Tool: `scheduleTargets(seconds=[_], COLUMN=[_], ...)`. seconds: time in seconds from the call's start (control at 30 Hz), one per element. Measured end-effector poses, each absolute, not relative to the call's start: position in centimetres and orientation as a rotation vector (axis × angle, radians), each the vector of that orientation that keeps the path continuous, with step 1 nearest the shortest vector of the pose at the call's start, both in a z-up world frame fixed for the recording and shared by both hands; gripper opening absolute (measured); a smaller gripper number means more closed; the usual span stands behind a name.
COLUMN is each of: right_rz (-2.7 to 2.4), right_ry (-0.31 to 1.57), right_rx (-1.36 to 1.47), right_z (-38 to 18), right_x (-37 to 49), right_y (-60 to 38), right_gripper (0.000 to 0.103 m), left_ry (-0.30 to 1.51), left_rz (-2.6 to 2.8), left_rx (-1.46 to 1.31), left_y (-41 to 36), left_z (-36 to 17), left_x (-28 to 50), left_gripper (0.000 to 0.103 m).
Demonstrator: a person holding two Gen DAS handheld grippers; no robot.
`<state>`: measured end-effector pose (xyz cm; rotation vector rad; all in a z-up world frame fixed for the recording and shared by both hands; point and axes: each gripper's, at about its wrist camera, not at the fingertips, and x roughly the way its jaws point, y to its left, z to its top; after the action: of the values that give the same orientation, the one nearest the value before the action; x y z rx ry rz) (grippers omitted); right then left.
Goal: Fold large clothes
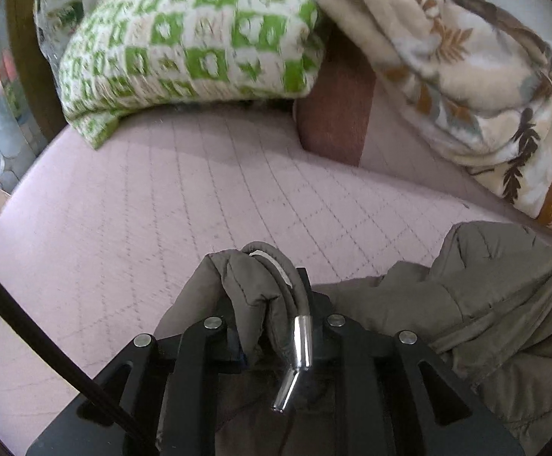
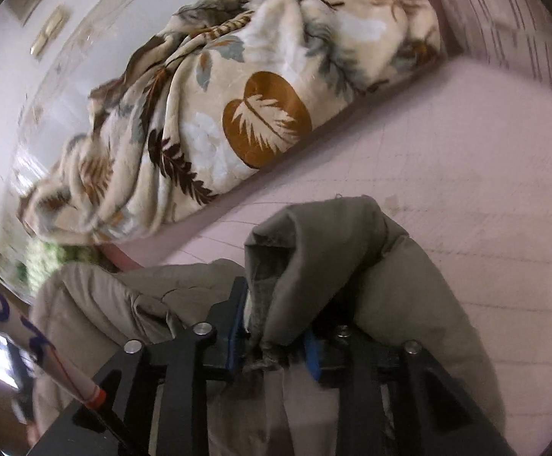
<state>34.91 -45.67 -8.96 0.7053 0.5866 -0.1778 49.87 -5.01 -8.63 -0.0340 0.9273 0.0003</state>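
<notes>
A grey-olive padded jacket (image 1: 484, 304) lies on a pink quilted bed (image 1: 162, 197). My left gripper (image 1: 264, 304) is shut on a bunched edge of the jacket, where a drawcord with a silver metal tip (image 1: 298, 345) hangs over the jaws. My right gripper (image 2: 276, 326) is shut on another fold of the same jacket (image 2: 332, 250), which drapes over the blue-padded fingers (image 2: 238, 326) and hides their tips. The rest of the jacket (image 2: 105, 292) trails to the left in the right wrist view.
A green-and-white checked pillow (image 1: 192, 38) lies at the head of the bed. A cream leaf-print blanket (image 2: 219, 102) is heaped along the wall side and also shows in the left wrist view (image 1: 484, 76). A reddish-brown cushion (image 1: 336, 98) lies between them.
</notes>
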Motion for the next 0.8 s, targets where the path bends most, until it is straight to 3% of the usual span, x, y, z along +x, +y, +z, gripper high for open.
scheduleTargets(seconds=[0.17, 0.3, 0.33, 0.37, 0.63, 0.67, 0.73, 0.8], right_rz=[-0.147, -0.141, -0.158, -0.176, -0.197, -0.172, -0.131, -0.106], right_ry=[0.563, 0.481, 0.457, 0.43, 0.339, 0.365, 0.424, 0.468], right_rx=[0.735, 0.729, 0.722, 0.71, 0.555, 0.502, 0.41, 0.331], right_z=[-8.2, -5.2, -4.5, -3.5, 4.1, 4.7, 4.8, 4.2], right_x=[34.6, 33.1, 32.5, 31.8, 26.8, 26.5, 26.5, 26.7], right_y=[-45.7, -45.7, -45.6, -45.6, -40.0, -38.0, -34.6, -31.5], right_gripper=[0.043, 0.098, 0.099, 0.099, 0.098, 0.096, 0.08, 0.072], left_ry=[0.968, 0.901, 0.861, 0.822, 0.723, 0.727, 0.736, 0.746], left_rz=[-0.086, -0.176, -0.188, -0.191, -0.104, -0.087, -0.058, -0.043], left_rx=[-0.174, -0.26, -0.278, -0.286, -0.195, -0.178, -0.162, -0.143], left_y=[-2.4, -0.6, -0.1, 0.2, 0.4, 0.6, 1.1, 1.8], left_z=[-6.8, -2.0, -0.1, 1.5, 8.0, 7.7, 6.6, 5.1], left_x=[49.7, 47.7, 46.8, 46.0, 36.6, 34.6, 31.3, 28.0], left_gripper=[0.03, 0.055, 0.067, 0.072, 0.074, 0.075, 0.076, 0.076])
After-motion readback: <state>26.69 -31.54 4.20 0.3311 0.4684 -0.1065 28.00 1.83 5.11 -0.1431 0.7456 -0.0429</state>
